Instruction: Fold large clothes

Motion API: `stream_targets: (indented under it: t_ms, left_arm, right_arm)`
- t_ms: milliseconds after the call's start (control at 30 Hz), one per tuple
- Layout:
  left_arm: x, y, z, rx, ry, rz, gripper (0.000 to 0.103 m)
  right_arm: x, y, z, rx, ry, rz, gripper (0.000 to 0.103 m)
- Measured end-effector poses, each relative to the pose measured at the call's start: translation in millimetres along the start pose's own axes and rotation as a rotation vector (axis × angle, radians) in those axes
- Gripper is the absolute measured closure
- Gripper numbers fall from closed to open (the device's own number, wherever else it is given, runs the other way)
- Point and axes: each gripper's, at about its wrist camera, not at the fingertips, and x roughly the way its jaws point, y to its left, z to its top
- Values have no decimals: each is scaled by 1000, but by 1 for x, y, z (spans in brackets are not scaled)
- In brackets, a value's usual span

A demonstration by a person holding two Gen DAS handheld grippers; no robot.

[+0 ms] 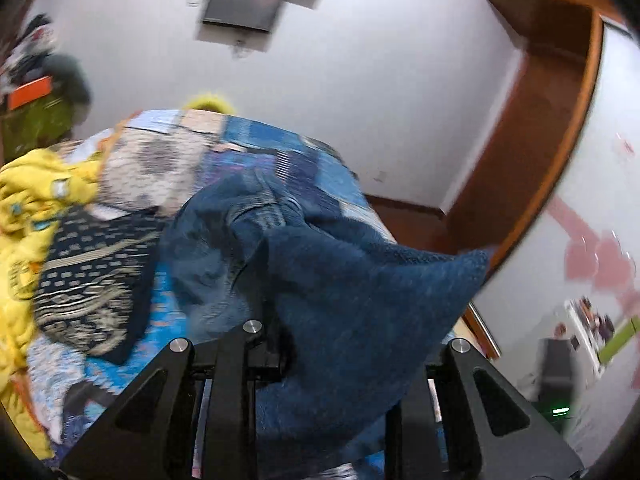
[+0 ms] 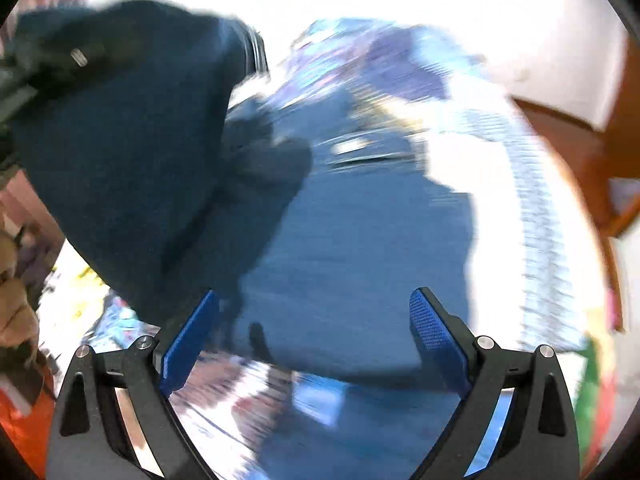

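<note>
The left gripper (image 1: 320, 344) pinched the blue towel (image 1: 352, 292) above the bed (image 1: 280, 152) while the right gripper (image 2: 316, 344) gaped empty — it should catch the hanging edge, then draw it flat.

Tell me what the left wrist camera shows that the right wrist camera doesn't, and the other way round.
Only the left wrist view shows the yellow garment, the dark patterned cloth, a wall-mounted screen, and the left gripper shut on the blue towel. Only the right wrist view shows the right gripper, jaws wide with nothing between them, and a bare hand at its left edge. Both show the blue towel and the blue patterned bedspread.
</note>
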Motion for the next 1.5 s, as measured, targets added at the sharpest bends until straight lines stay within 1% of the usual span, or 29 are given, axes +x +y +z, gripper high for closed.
stream_targets:
  t_ms: [67,100,133,233,333,433,467,567,667,733,767,800,833,867,900,933,1000,1033,1067,1100,1133,1167,1200,1233,1267,1333,1367,1433,1500]
  left_arm:
    - [18,-21,-6,18,33,-30,82]
    - [27,-32,-9,26,50,-43,82]
    - [40,-46,-16,43,80,-57,82]
    - [68,-79,-40,118,155,-53,82]
    - [85,-99,-68,199,231,-71,82]
    - [100,-117,-110,288,355,-100,82]
    - [102,-118,-120,300,371,-102,82]
    - [100,-116,-127,294,368,-108,82]
    - [99,-109,-118,247,397,-129,78]
    - [93,-108,-113,246,413,-123,75]
    - [90,-108,-110,256,419,-115,72]
    - [87,-108,-108,265,423,-109,66]
    - [77,-108,-105,280,426,-111,64]
    - [71,-106,-101,281,417,-124,59]
    - [60,-102,-95,275,399,-145,51]
    - [55,-99,-92,272,388,-155,47]
    - [34,-89,-80,255,338,-166,32]
    - [23,-81,-73,239,304,-156,28]
    - [9,-71,-64,224,258,-138,20]
    - [0,-62,-57,217,223,-120,14]
    - [-6,-55,-53,214,199,-104,12]
    - [-16,-43,-47,218,159,-59,8]
    - [-18,-35,-45,223,146,-31,6]
    - [-20,-26,-43,233,134,11,5]
    - [-20,-13,-43,241,144,63,5]
    - [-16,2,-47,243,181,113,5]
    - [-10,13,-53,245,216,138,5]
    - [-1,28,-65,240,279,157,5]
    - [10,38,-83,244,348,174,5]
  right_arm:
    - [-21,-25,-9,46,-34,-70,2]
    - [-33,-41,-16,75,-48,-115,2]
    - [-38,-48,-18,91,-50,-144,2]
    - [-54,-72,-34,129,-48,-203,2]
    - [-54,-91,-44,169,-31,-213,2]
    - [-49,-106,-58,225,5,-208,2]
    - [-47,-110,-61,238,14,-209,2]
    - [-45,-118,-68,263,25,-215,2]
    - [-54,-121,-74,268,26,-219,2]
    - [-64,-120,-76,265,18,-227,2]
    - [-73,-118,-77,263,8,-230,2]
    - [-77,-117,-75,262,-2,-231,2]
    - [-80,-117,-74,260,-13,-231,2]
    - [-83,-116,-72,258,-24,-230,2]
    - [-85,-115,-69,254,-34,-232,2]
    - [-87,-114,-64,246,-44,-236,2]
    - [-89,-108,-55,228,-67,-232,2]
    - [-89,-105,-51,219,-77,-226,2]
    - [-89,-101,-47,210,-87,-218,2]
    - [-88,-97,-42,202,-98,-208,2]
    - [-87,-92,-37,195,-109,-195,2]
    - [-85,-85,-30,184,-117,-177,2]
    - [-83,-79,-25,172,-123,-156,2]
    - [-80,-74,-21,163,-126,-139,2]
    - [-76,-68,-16,150,-127,-117,2]
    - [-63,-56,-8,121,-119,-72,2]
    - [-54,-52,-5,110,-108,-50,2]
    - [-36,-47,-3,104,-70,-15,2]
    - [-16,-49,-2,109,-21,-4,2]
